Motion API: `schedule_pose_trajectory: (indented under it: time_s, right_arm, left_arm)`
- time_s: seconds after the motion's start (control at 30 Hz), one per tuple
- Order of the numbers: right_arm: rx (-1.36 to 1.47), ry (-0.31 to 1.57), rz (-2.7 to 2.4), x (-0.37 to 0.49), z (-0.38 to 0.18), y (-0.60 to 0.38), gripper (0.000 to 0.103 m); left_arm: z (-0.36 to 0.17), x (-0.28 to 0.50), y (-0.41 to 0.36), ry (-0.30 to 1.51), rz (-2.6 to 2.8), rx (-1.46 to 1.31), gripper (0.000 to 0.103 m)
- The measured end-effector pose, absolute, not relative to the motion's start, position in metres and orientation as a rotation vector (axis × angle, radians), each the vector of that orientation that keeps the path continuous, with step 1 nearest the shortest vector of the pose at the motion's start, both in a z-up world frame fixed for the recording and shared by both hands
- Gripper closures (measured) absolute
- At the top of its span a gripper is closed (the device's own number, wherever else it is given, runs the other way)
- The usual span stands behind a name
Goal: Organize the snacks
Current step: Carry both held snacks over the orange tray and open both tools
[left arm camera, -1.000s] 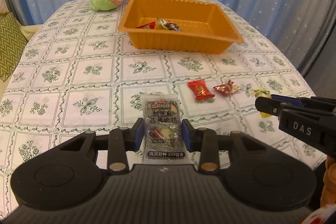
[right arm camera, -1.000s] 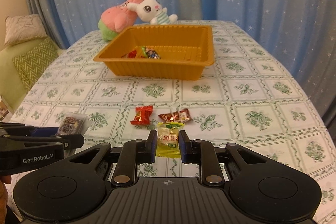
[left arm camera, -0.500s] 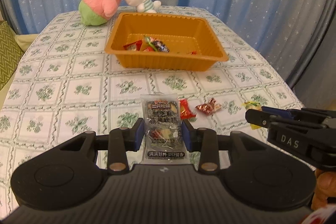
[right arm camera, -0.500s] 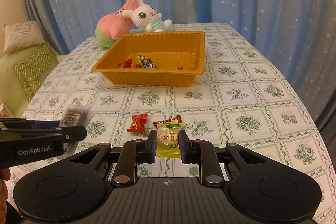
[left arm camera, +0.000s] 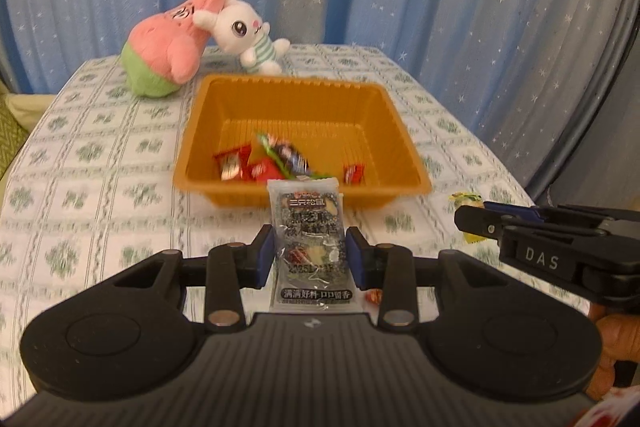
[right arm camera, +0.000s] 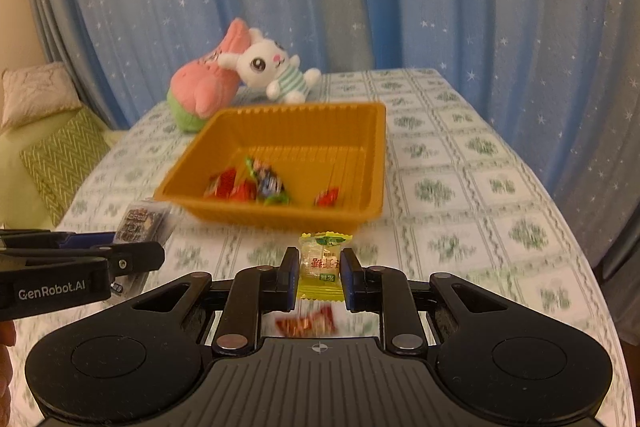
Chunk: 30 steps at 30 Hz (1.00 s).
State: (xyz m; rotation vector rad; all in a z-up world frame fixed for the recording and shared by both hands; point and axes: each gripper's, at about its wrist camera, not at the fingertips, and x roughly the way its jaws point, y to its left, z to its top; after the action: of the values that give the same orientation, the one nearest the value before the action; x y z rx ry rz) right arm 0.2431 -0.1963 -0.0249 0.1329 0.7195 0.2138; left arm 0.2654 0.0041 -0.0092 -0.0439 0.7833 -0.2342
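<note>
Left fingers (left arm camera: 267,254) pinching grey snack packet (left arm camera: 311,247) at lower centre; right fingers (right arm camera: 289,273) nearly together, clamping yellow candy (right arm camera: 321,267), lower centre.

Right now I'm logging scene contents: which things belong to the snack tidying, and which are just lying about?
Job: orange tray, grey snack packet, yellow candy, red candy on the tablecloth.
Lying about: pink plush, rabbit plush, cushions.

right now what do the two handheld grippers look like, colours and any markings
Both are matt black plastic with a ribbed body, two round discs at the sides, and linkage arms joined by silver pivot pins. The fingers carry blue pads. Seen side-on, the right gripper is marked "DAS" in pale letters, and the left gripper reads "GenRobot.AI". No cables or sleeves show.
</note>
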Motion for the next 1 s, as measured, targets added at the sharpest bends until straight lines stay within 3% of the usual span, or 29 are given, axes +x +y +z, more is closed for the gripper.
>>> schedule_pose_trajectory:
  time_s: [0.53,1.0]
  right_arm:
    - [0.151,0.718,0.229,0.355,-0.011,-0.203,0.081]
    - [0.173,0.756,0.219,0.382,-0.031,-0.201,0.081]
  left_arm:
    - [-0.009,0.373,0.009,0.757,-0.234,-0.039,0.069]
    - [-0.034,0.414,0.013,0.770,-0.201,-0.074,0.068]
